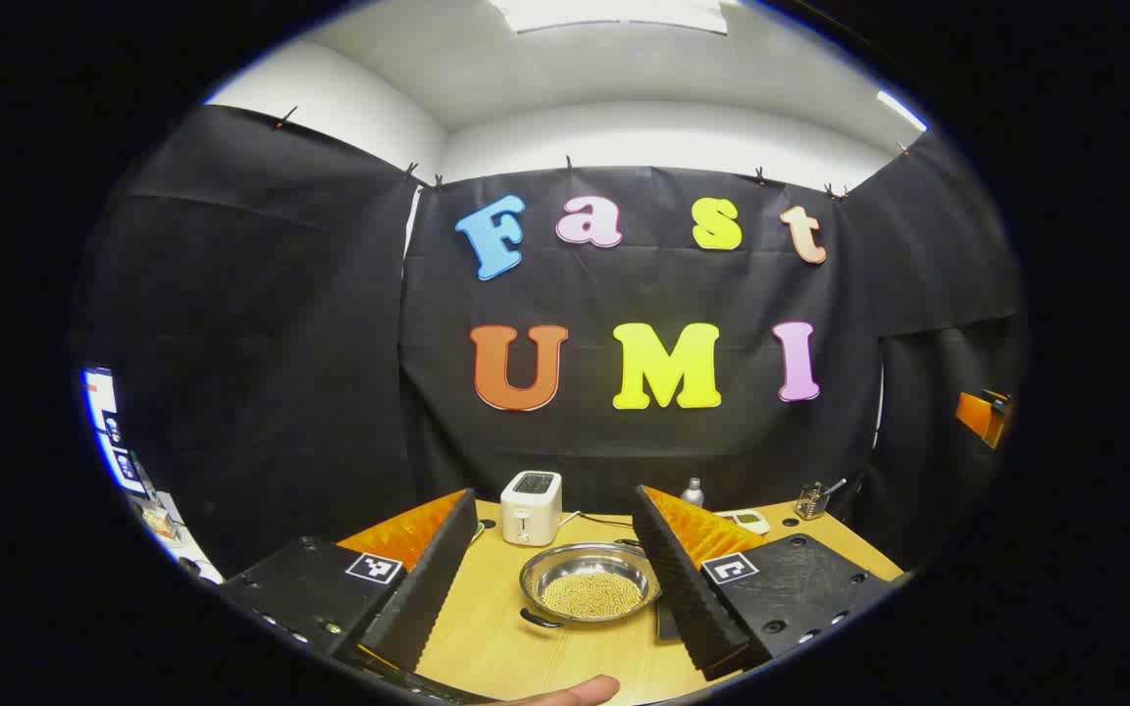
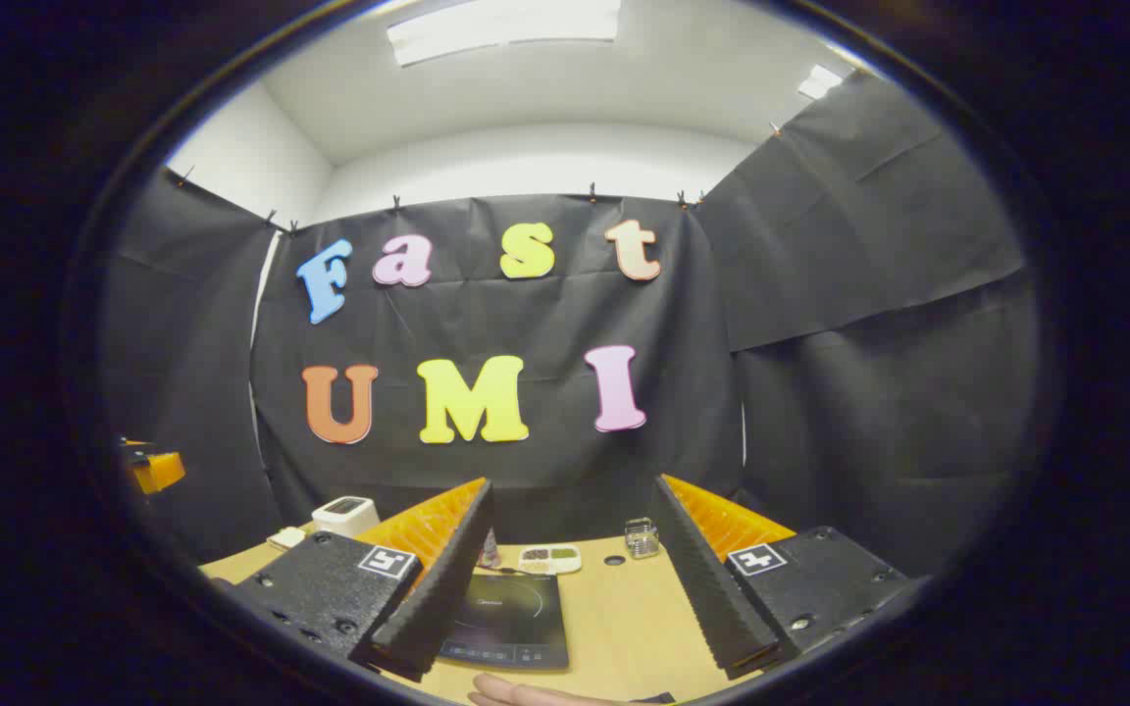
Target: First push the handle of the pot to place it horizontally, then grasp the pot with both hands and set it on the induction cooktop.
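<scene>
In the left gripper view the left tongs (image 1: 553, 588) stand wide apart, holding nothing, and the pot (image 1: 590, 583) sits on the table (image 1: 487, 637) in the gap between the two fingers, touching neither so far as can be seen, though the right finger overlaps its rim at about 3 o'clock. The pot is a shallow metal one with small yellowish grains in it; a dark handle (image 1: 540, 620) juts from its rim at about 7 o'clock. A white toaster (image 1: 531, 506) stands beyond it at 11 o'clock. In the right gripper view the right tongs (image 2: 575, 603) are likewise spread open and empty, above the table, with the induction cooktop (image 2: 511, 608) lying flat just inside the left finger, partly hidden by it.
</scene>
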`<state>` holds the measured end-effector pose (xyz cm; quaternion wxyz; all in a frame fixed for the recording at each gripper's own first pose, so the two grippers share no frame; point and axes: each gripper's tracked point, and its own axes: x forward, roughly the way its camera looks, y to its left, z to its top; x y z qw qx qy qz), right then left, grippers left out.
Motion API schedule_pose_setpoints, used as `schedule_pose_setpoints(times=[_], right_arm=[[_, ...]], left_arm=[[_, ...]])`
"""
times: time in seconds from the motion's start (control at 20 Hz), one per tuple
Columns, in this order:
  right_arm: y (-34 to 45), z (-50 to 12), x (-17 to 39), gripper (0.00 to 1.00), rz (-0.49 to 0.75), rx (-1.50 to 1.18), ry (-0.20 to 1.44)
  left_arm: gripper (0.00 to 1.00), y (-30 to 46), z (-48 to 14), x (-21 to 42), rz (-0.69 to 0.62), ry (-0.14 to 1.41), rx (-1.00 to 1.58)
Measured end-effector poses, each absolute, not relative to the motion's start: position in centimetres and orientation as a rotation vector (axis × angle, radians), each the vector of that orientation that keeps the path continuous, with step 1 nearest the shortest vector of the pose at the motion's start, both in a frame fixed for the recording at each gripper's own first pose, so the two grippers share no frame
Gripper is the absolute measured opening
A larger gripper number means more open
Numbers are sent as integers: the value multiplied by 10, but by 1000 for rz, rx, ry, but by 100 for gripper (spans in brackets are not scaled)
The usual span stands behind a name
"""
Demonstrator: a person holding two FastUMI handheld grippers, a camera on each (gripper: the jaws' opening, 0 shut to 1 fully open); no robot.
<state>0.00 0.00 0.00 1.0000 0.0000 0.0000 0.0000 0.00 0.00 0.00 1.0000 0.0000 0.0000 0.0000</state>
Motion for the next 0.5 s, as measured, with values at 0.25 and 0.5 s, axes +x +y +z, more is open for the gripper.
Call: schedule_pose_setpoints(times=[0.25, 0.5], right_arm=[[-2, 2, -4, 96, 9, -27, -13], [-2, 1, -5, 96, 18, -31, -22]], left_arm=[[95, -13, 0, -5, -21, -16, 24], [95, -27, -5, -5, -59, -9, 26]])
